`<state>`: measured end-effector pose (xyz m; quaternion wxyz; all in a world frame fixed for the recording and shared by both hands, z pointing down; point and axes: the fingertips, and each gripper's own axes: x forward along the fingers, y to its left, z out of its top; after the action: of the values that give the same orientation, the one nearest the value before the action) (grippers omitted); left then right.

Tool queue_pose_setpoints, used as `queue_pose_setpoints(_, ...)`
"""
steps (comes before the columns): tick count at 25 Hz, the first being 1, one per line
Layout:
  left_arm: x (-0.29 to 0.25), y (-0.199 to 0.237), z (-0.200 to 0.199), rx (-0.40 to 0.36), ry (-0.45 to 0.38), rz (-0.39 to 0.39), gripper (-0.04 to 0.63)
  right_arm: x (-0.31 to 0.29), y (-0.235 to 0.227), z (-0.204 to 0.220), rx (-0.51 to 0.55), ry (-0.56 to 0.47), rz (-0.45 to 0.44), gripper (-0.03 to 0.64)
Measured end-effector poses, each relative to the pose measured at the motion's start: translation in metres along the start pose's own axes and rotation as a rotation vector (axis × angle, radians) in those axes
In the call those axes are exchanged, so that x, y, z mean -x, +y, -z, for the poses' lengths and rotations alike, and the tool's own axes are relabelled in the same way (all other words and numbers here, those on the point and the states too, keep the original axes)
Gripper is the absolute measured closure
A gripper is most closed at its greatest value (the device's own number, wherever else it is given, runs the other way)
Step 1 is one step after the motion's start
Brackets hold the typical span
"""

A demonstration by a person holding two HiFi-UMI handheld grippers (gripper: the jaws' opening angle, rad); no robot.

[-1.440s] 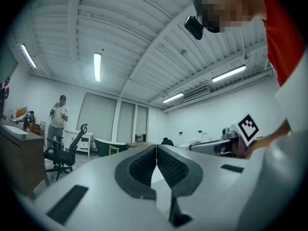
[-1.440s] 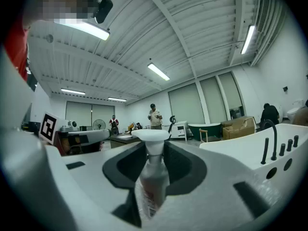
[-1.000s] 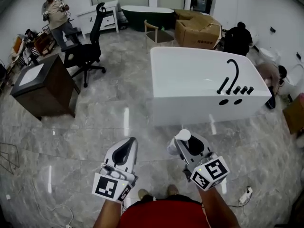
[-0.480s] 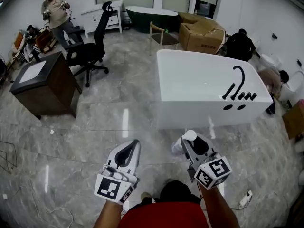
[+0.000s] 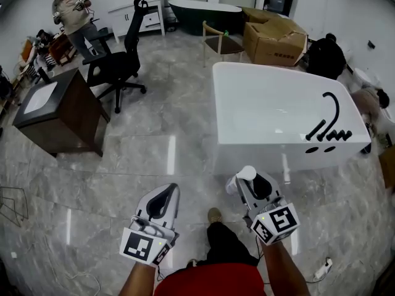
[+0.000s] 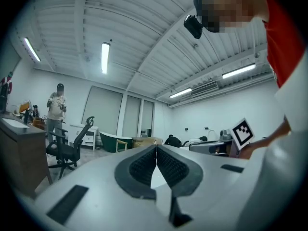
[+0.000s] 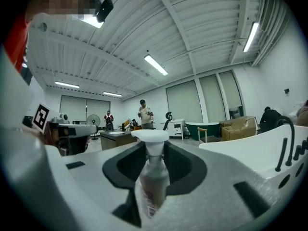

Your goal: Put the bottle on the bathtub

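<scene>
A white pump bottle point(image 7: 150, 177) with a flat white cap point(image 5: 245, 174) is clamped between the jaws of my right gripper point(image 5: 251, 187), which is shut on it and held just short of the bathtub's near wall. The white freestanding bathtub point(image 5: 247, 140) stands ahead and to the right, with a black curved faucet point(image 5: 330, 113) and black knobs on its right rim. In the right gripper view the bathtub point(image 7: 250, 148) rim lies to the right of the bottle. My left gripper point(image 5: 162, 200) is shut with nothing between its pads point(image 6: 155, 165), held over the marble floor.
A dark wooden desk point(image 5: 52, 113) and a black office chair point(image 5: 120, 66) stand at the left. A person point(image 5: 71, 14) stands at the back left. Cardboard boxes point(image 5: 274, 42), a wooden chair point(image 5: 219, 42) and a dark green tub point(image 5: 203, 11) are behind the bathtub. Another person point(image 5: 327, 57) crouches at the right.
The view has moved forward: the bathtub sits lower and nearer to my right gripper. Both grippers keep their hold and spacing, the bottle still clamped in the right one.
</scene>
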<state>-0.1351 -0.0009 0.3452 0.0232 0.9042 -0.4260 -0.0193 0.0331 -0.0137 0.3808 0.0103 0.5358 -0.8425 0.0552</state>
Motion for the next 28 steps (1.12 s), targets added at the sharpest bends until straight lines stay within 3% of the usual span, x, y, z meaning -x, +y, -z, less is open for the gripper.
queue_pose_setpoints(6, -0.073, 0.039, 0.008, -0.019, 0.006, -0.061, 0.584, -0.076, -0.054, 0.024, 0.027, 0.014, -0.05, 0.499)
queue_pose_setpoints(16, -0.18, 0.083, 0.038, -0.01, 0.088, -0.13, 0.584, -0.189, -0.147, 0.107, 0.102, 0.138, -0.108, 0.499)
queue_pose_setpoints(23, -0.213, 0.102, 0.058, -0.006, 0.157, -0.147, 0.584, -0.227, -0.186, 0.173, 0.076, 0.254, -0.104, 0.499)
queue_pose_setpoints(28, -0.223, 0.108, 0.069, -0.004, 0.195, -0.158, 0.584, -0.236, -0.196, 0.198, 0.068, 0.297, -0.118, 0.499)
